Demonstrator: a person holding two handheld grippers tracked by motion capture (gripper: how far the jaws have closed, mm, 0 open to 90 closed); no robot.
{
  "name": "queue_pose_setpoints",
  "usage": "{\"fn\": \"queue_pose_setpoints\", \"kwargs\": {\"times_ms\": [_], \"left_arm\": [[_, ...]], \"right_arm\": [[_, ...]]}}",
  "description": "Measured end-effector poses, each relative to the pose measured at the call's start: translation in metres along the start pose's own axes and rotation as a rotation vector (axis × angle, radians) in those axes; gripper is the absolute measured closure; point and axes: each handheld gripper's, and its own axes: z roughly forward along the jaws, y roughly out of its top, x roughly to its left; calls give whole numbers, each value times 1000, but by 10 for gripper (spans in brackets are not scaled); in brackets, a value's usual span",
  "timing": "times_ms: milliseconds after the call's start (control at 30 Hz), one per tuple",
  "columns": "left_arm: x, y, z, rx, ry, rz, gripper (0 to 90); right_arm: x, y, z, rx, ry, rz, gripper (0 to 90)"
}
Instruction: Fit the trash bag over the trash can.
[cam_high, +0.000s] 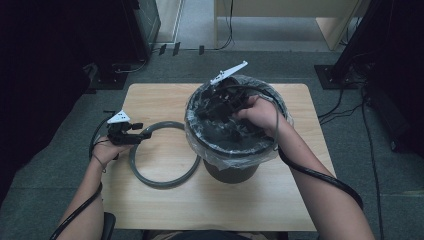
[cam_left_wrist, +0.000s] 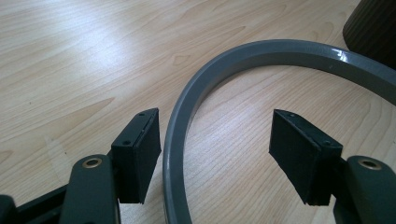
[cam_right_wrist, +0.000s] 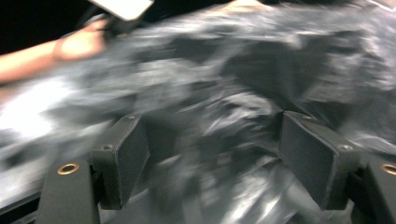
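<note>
Grey ring (cam_left_wrist: 187, 116) between wide left gripper (cam_left_wrist: 215, 154) | right gripper (cam_right_wrist: 212, 154) wide, blurred bin liner (cam_right_wrist: 233, 70)

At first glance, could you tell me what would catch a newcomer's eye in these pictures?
The dark round bin lined with a clear plastic bag stands on the right half of the light wooden table, with the right gripper reaching open into its mouth. Beside it lies a grey plastic ring, straddled by the open left gripper.
</note>
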Motion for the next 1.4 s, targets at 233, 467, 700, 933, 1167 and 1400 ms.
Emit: {"fn": "queue_pose_setpoints", "kwargs": {"times_ms": [233, 467, 700, 933, 1167, 1400], "left_arm": [[1, -1, 1, 6, 7, -4, 331], [3, -3, 2, 9, 12, -2, 331], [7, -7, 7, 31, 23, -3, 331], [10, -11, 10, 21, 31, -13, 331], [14, -15, 13, 23, 63, 5, 331], [17, -19, 16, 49, 86, 4, 341]], "right_arm": [[-23, -5, 19, 32, -63, 48, 237], [-19, -7, 13, 11, -48, 26, 249], [-9, -3, -22, -69, -20, 22, 248], [-5, -5, -59, -94, -12, 25, 248], [-5, -17, -84, -129, -18, 45, 247], [-9, -27, -109, -118, -44, 41, 248]]}}
